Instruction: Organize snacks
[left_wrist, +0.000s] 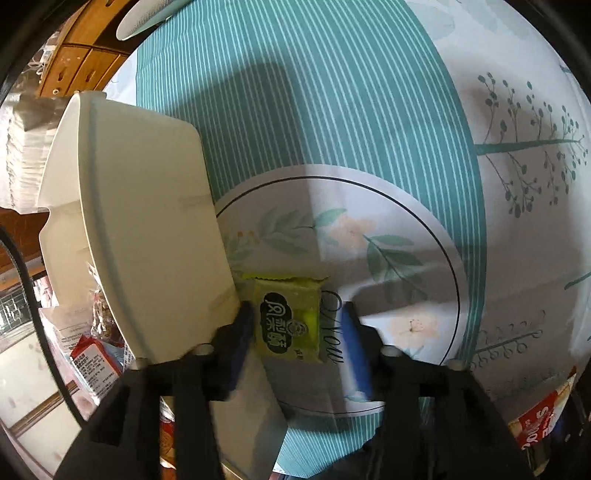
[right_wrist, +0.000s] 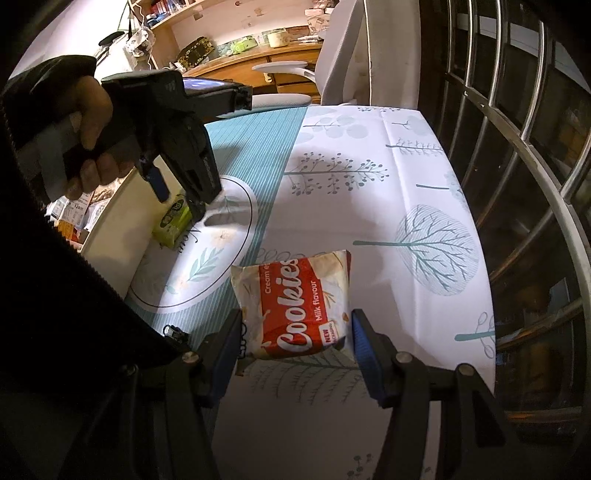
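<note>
Two snack packets were still out on the tablecloth (right_wrist: 406, 155), one between each pair of jaws. The left gripper (left_wrist: 299, 332) straddled a green pastry packet (left_wrist: 290, 319) lying flat just beside the wall of the white storage bin (left_wrist: 140, 229); its jaws stood apart, the near pad close to the packet's edge and the far pad clear of it, so nothing was clamped. The right gripper (right_wrist: 295, 350) framed a red-and-white cookie packet (right_wrist: 295, 306) further along the cloth, and its jaws also stood apart with a visible gap on both sides.

To do the pickup well, the left gripper would probably have needed to centre on the green packet before closing, since the bin wall crowded one finger and an off-centre pinch could have slid the packet away. The soft wrappers called for a light squeeze across the middle, not on the crimped ends.

The cookie packet read "Cookies", "Milk flavour" and "NEW", with a partial "Cream" above. The green packet carried Chinese characters on a dark badge, which I could not read with confidence.
</note>
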